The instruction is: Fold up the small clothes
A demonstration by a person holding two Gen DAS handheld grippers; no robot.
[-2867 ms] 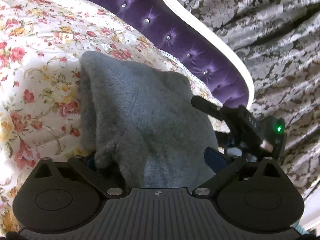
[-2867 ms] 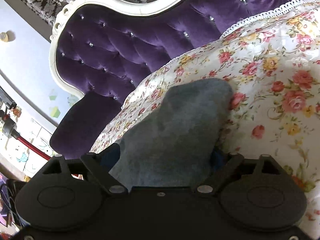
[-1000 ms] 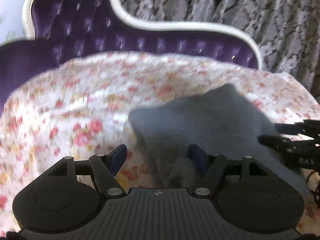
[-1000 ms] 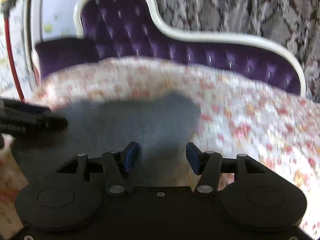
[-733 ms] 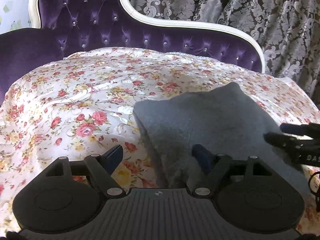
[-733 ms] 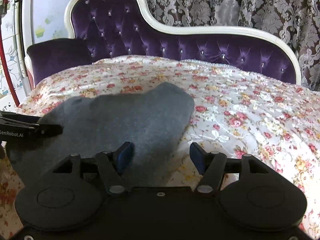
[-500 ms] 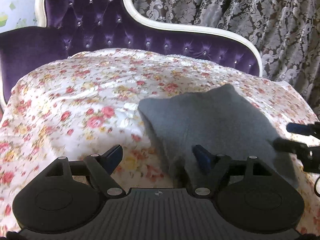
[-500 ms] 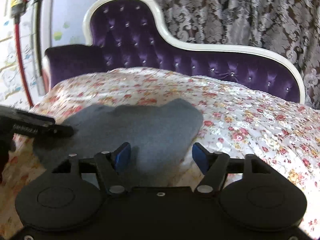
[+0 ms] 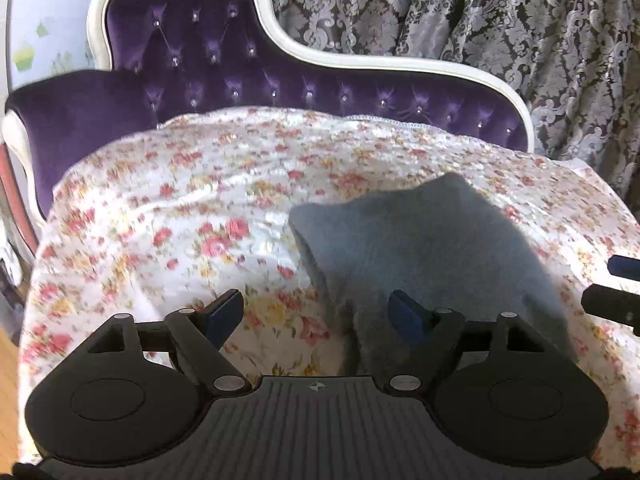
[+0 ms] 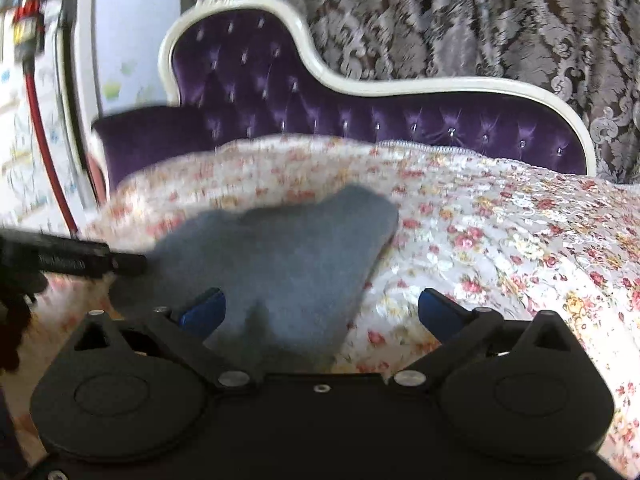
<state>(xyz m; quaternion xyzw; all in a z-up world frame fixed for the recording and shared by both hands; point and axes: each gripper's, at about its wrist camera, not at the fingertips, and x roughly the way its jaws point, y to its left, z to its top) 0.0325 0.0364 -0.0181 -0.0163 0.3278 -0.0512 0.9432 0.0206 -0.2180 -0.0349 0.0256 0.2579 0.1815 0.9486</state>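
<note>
A grey fleecy garment [image 9: 420,248] lies folded flat on the floral cover [image 9: 168,216]. My left gripper [image 9: 316,312] hovers at its near left corner, jaws opening; the right blue pad [image 9: 408,314] is over the cloth's edge and nothing is pinched. In the right wrist view the same garment [image 10: 280,252] lies under the left half of my right gripper [image 10: 322,312], whose jaws are opening wide and pressing nothing. Each gripper shows in the other's view: the right gripper [image 9: 612,300] at the far right, the left gripper [image 10: 72,262] at the far left.
The cover drapes a purple tufted chaise with a white frame [image 9: 304,48]. A patterned grey curtain [image 9: 500,20] hangs behind. A pale wall [image 10: 132,20] and a red pole [image 10: 44,148] stand at the left. Bare floral cover [image 10: 520,248] stretches right of the garment.
Both grippers, earlier shut on the raised grey garment, have let it go. It now lies flat, and both grippers have drawn back and up with their jaws spreading wider.
</note>
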